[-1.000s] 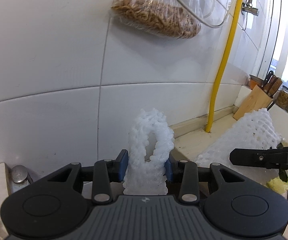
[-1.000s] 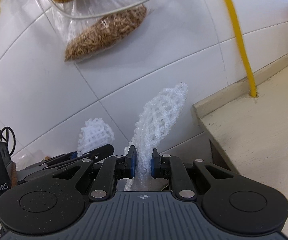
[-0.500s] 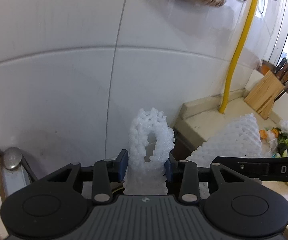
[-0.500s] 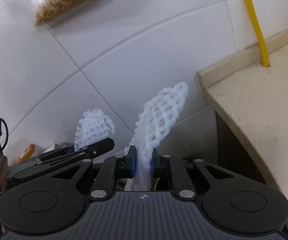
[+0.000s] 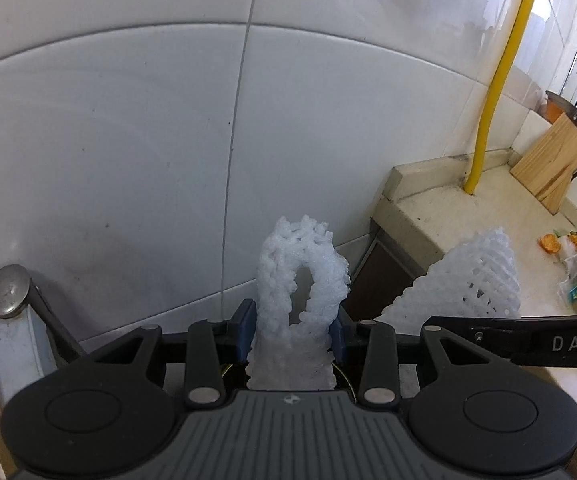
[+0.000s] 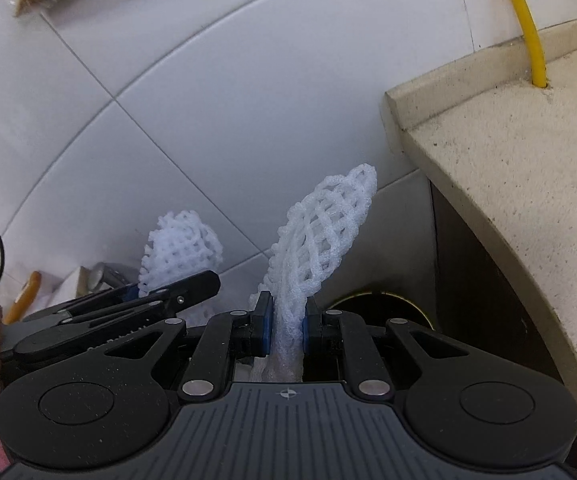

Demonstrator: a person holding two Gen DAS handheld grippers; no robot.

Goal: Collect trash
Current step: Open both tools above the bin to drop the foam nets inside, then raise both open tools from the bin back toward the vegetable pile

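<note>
While both nets stand upright out of the jaws | left net (image 5: 302, 280) pinched in left gripper (image 5: 293, 334), looped, crumpled white foam mesh | right net (image 6: 320, 236) squeezed flat in right gripper (image 6: 286, 326), leaning right | dark round rim (image 6: 380, 300), likely a bin, just ahead below right gripper, nearer it | counter (image 6: 528, 184) to its right.

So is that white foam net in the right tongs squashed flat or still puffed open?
Squashed at the grip: the right tongs pinch the net into a thin strip, and above them it fans out into a flattish leaf shape.
</note>
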